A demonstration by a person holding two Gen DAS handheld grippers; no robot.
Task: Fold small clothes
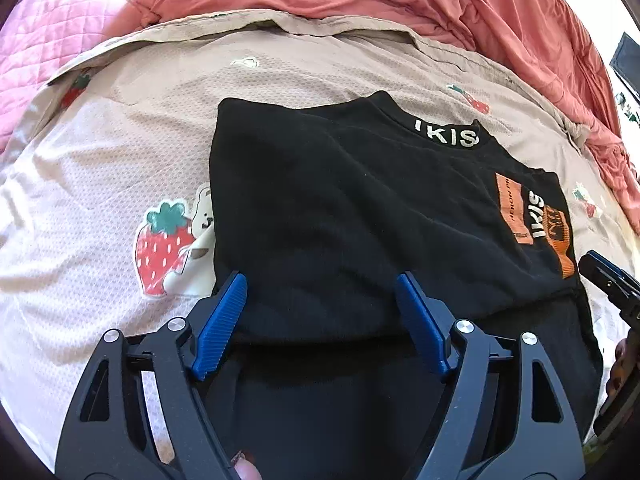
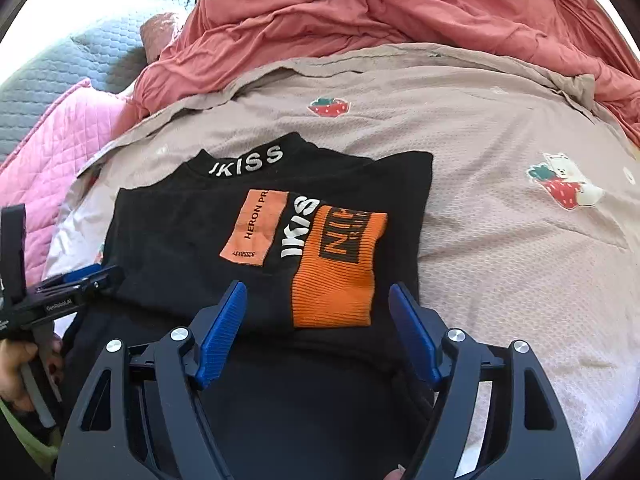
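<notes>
Jaws apart over black top (image 1: 340, 220)

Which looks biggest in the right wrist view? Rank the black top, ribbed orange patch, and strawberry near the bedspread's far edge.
1. black top
2. ribbed orange patch
3. strawberry, though it lies farther from the camera, so its true size is unsure.

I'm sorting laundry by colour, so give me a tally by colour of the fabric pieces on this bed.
Black: 1, the folded top
Beige with strawberries: 1, the sheet
Coral red: 1, the rumpled duvet
Pink: 1, the quilted cover
Grey: 1, the quilted piece
Total: 5
</notes>
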